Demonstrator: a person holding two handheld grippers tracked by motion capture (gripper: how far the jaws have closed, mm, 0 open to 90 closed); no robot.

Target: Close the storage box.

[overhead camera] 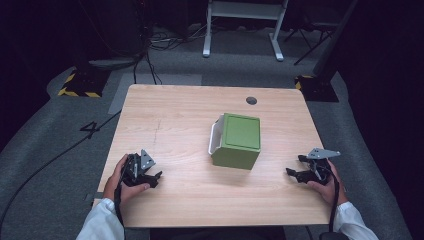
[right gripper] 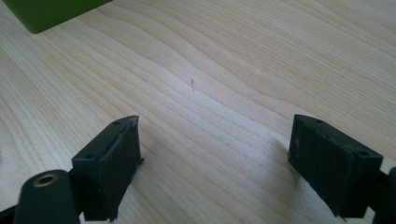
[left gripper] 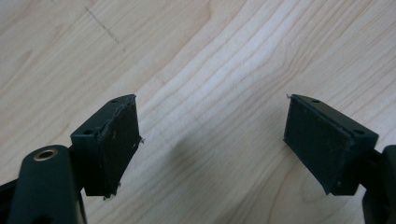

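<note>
Green box (overhead camera: 239, 141), matte, square-topped, with a white piece against its left side, sits mid-bench (overhead camera: 175, 125); both grippers' fingers (left gripper: 114, 144) gape wide, holding nothing.

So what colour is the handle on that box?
White, on the green box's left side; high view shows the handle best.

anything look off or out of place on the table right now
Nothing stands out. The green box sits squarely on the table, turned a little, with a white part showing along its left side. The left hand-held gripper and right hand-held gripper rest open near the front edge, apart from the box.
</note>
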